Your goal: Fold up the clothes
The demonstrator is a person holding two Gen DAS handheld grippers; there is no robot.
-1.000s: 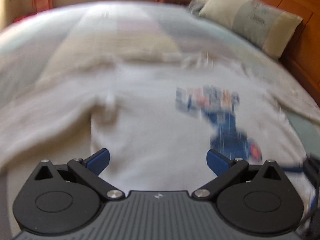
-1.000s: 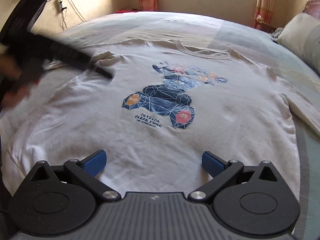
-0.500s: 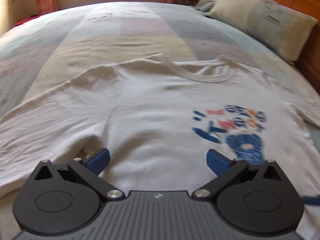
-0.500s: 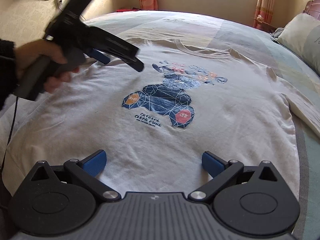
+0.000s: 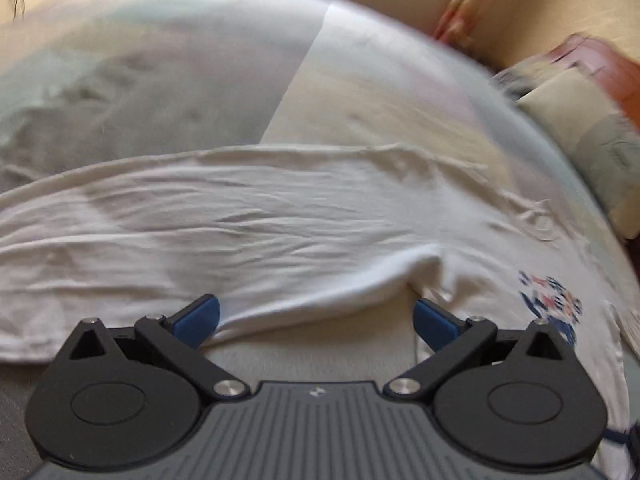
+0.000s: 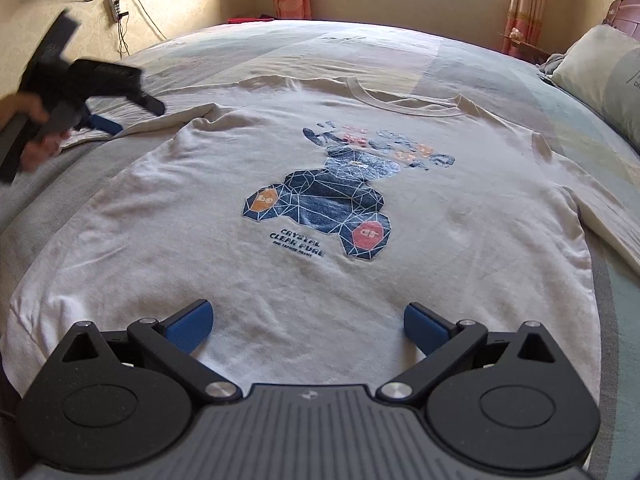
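A sunlit bedroom is shown, its wide bed (image 6: 460, 52) covered by a pale patchwork spread on which one white printed T-shirt (image 6: 280, 208) is laid flat, face up, evidently smoothed out for folding. The left gripper (image 5: 316, 316), jaws spread, is held low at the shirt's left sleeve (image 5: 240, 232), apparently to take it up first, while the right gripper (image 6: 306, 322), jaws likewise spread and empty, is poised over the hem. Two grippers, one shirt and one pillow (image 6: 600, 76) are counted.
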